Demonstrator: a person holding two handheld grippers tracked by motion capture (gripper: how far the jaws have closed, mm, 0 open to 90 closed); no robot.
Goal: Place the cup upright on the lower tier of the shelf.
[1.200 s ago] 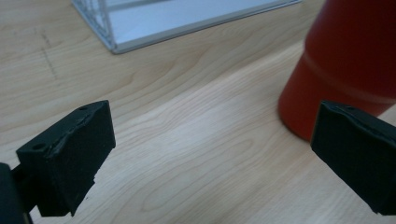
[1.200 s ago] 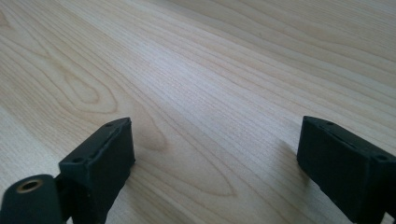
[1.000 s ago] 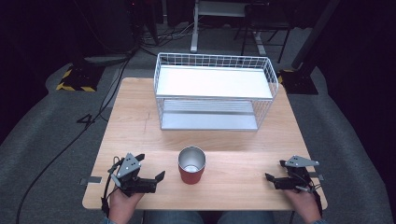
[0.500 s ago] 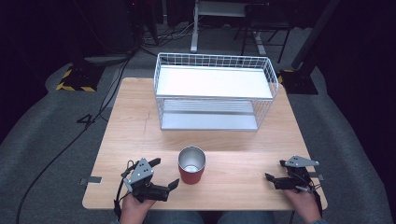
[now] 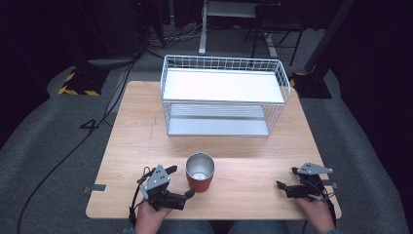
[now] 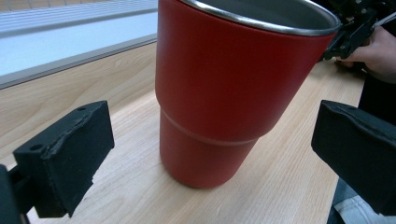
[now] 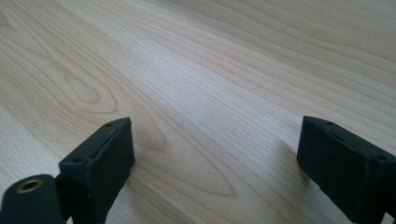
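A red tumbler [image 5: 199, 172] with a steel inside stands upright near the table's front middle. My left gripper [image 5: 180, 181] sits just left of it, open, its jaws pointing at the cup. In the left gripper view the tumbler [image 6: 224, 88] looms close between and just beyond the two spread black pads [image 6: 70, 156], touching neither. My right gripper [image 5: 288, 178] rests open near the front right corner of the table, held by a hand. Its own view has both pads [image 7: 100, 161] wide apart over bare wood.
A white wire two-tier rack [image 5: 223, 95] stands at the back middle of the wooden table [image 5: 136, 131]. Cables trail off the table's left side onto the grey floor. The other hand and gripper [image 6: 359, 32] appear beyond the cup.
My left gripper has moved right along the front edge, closing in on the red tumbler. The right gripper has stayed where it was.
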